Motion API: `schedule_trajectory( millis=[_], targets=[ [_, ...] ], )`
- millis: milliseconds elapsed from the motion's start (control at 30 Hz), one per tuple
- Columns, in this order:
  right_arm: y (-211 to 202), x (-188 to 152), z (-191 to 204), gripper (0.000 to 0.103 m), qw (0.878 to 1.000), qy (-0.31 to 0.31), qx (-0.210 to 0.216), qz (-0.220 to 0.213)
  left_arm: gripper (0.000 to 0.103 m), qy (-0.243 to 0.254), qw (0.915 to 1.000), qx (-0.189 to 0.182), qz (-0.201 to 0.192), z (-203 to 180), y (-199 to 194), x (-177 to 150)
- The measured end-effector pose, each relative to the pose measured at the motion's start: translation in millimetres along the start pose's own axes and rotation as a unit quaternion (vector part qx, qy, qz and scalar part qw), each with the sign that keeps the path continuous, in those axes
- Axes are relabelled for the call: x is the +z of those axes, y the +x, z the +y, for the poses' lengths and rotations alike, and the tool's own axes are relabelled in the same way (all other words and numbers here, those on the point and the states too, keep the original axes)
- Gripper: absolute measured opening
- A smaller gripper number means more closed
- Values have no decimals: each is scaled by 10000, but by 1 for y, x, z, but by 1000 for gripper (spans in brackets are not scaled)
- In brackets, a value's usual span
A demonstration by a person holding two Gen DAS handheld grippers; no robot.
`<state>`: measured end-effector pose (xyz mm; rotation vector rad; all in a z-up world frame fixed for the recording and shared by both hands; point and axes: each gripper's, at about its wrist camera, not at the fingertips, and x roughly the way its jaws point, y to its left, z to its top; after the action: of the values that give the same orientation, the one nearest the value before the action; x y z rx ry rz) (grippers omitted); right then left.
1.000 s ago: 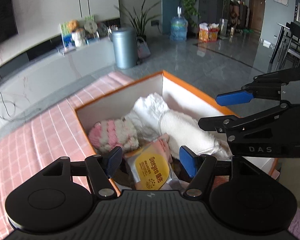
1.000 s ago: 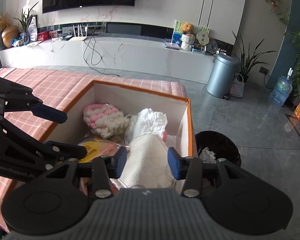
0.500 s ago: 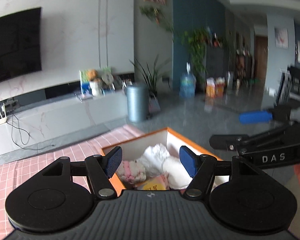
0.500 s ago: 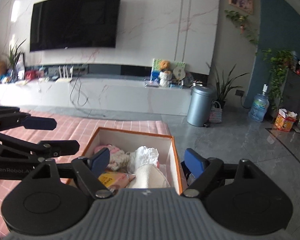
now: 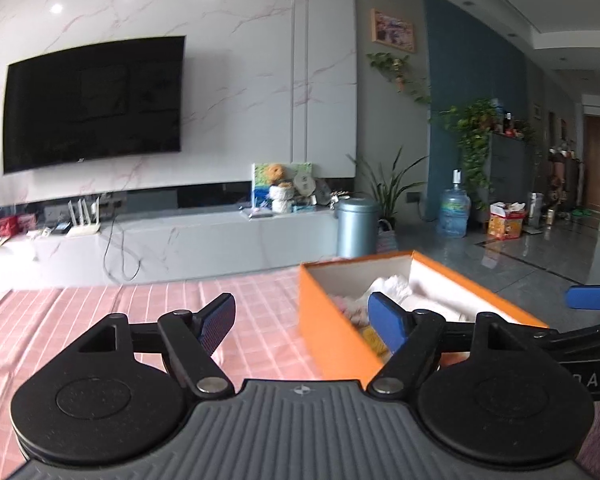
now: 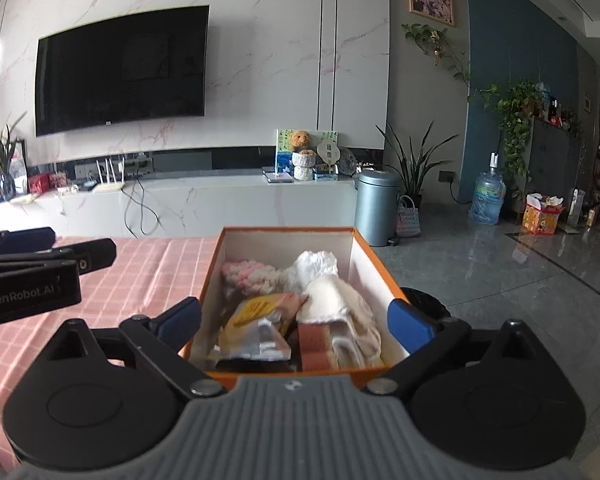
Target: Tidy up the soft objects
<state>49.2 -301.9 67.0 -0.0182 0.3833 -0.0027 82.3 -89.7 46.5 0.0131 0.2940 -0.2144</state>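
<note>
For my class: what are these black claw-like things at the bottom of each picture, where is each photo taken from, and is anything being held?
No robot here: a person holds a two-finger gripper in each hand, and a camera on each looks forward along its fingers. The left gripper and the right gripper have both just been opening; both stand open with nothing held. On the pink checked cloth sits an orange box holding a pink and white knitted item, a white towel roll and a yellow packet.
</note>
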Motion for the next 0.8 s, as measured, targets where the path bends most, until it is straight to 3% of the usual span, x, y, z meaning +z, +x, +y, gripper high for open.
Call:
schedule_trajectory(
  millis=[133,267,400,600,800],
  targets=[
    [5,-13,7,100,9997,-4,-129,213,89,-12,9997,63,220,-2,2,-13],
    [15,-24,4,100,9977,194,-236,608,90,-252,9970,-68,728,1,12,-24],
    [28,-29,-1,100,9944,453,-206,930,91,-271,9954,100,916,0,16,-35],
    [27,-32,1,100,9957,524,-167,751,91,-409,9942,89,992,5,15,-36],
    [31,-32,-2,100,9942,625,-96,868,91,-417,9933,177,1059,6,14,-38]
  ],
)
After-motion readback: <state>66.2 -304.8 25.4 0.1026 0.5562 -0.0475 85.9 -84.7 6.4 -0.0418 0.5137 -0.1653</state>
